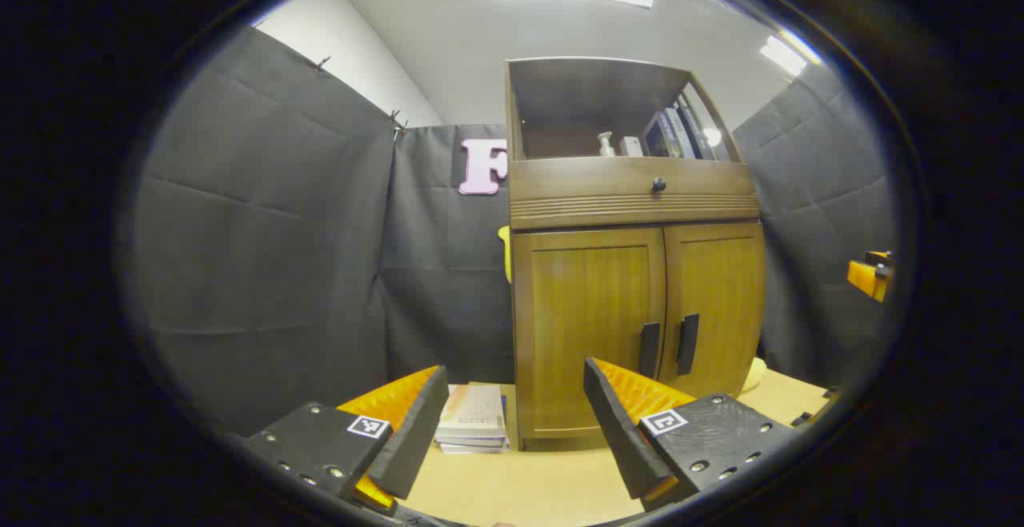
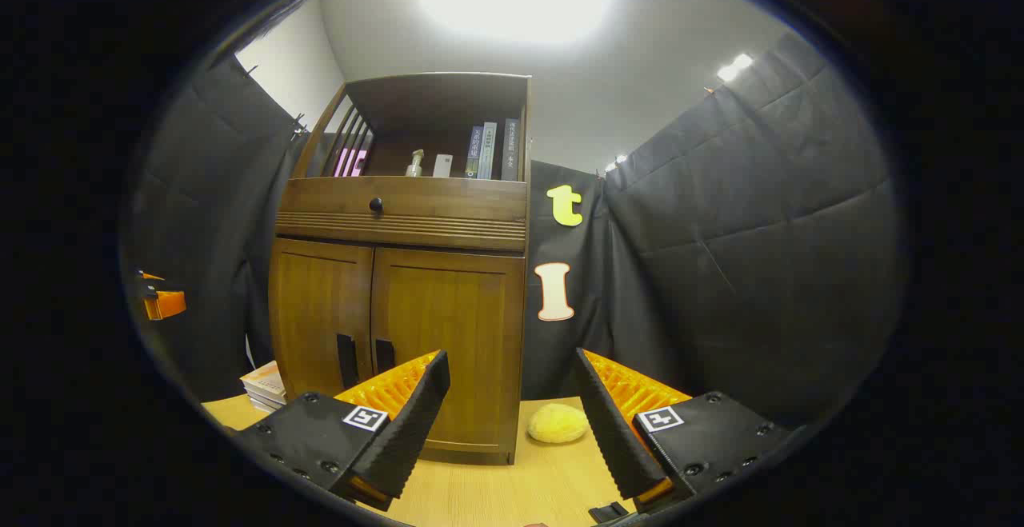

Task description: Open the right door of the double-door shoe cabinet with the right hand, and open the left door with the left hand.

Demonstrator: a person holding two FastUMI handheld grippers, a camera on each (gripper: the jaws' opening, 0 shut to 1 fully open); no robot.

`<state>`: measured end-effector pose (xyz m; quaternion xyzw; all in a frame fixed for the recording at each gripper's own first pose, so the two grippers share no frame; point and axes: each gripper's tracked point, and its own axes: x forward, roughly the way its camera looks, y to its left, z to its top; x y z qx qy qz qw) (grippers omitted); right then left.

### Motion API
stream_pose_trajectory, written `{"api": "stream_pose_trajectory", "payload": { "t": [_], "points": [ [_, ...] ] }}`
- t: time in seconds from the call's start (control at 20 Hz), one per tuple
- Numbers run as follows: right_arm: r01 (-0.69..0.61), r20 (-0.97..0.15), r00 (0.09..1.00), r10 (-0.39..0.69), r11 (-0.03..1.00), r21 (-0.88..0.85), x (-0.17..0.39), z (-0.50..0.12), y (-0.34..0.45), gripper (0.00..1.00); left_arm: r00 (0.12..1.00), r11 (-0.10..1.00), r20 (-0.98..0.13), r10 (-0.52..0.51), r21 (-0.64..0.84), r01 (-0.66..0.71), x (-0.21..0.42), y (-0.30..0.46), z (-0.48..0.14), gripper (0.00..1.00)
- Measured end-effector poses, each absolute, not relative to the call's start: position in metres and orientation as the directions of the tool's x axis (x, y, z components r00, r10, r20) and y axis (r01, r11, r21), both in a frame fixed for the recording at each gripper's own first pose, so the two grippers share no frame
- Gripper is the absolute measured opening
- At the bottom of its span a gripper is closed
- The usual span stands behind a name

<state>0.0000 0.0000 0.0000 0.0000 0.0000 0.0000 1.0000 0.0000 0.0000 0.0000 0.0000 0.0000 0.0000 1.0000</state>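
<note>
In the left gripper view, your left gripper (image 1: 512,423) hangs with its fingers spread wide and nothing between them, low over the bench (image 1: 552,487). The shoe cabinet (image 1: 632,271) stands on that bench ahead of you and a little to the right, well apart from the fingertips. Both doors are closed. The left door (image 1: 588,335) carries a dark vertical handle (image 1: 649,349) at its inner edge, just beside the right door's handle (image 1: 687,343). Expect a stiff wooden panel on hinges, light to swing but rigid, so it will follow an arc and not a straight pull. Take hold on the handle bar itself; it looks narrow and smooth, so close squarely across it. A stack of books (image 1: 474,429) lies on the bench just beside the cabinet's left side, possibly in the door's sweep.

In the right gripper view, your right gripper (image 2: 512,419) is likewise wide open and empty. The cabinet sits ahead and to the left, apart from the fingers. The right door (image 2: 448,343) is shut, and its handle (image 2: 384,356) shows just above your left-hand finger. Grip that bar and pull along the hinge arc. A soft yellow lump (image 2: 558,423) rests on the bench beside the cabinet's right corner.
</note>
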Motion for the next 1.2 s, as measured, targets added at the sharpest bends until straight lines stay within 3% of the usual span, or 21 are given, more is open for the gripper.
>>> {"api": "stream_pose_trajectory", "payload": {
  "t": [0.9, 1.2],
  "points": [
    [0.006, -0.016, 1.000, -0.006, 1.000, 0.028, 0.037, -0.006, 0.007, 0.96, 1.000, 1.000, 0.010, -0.010, 0.013, 0.009, 0.010, 0.001, 0.008, 1.00],
    [-0.045, -0.006, 0.999, 0.045, 0.999, 0.023, 0.062, -0.009, 0.037, 0.97, 1.000, 1.000, 0.006, 0.019, 0.023, -0.019, 0.014, 0.003, 0.007, 1.00]
  ]
}}
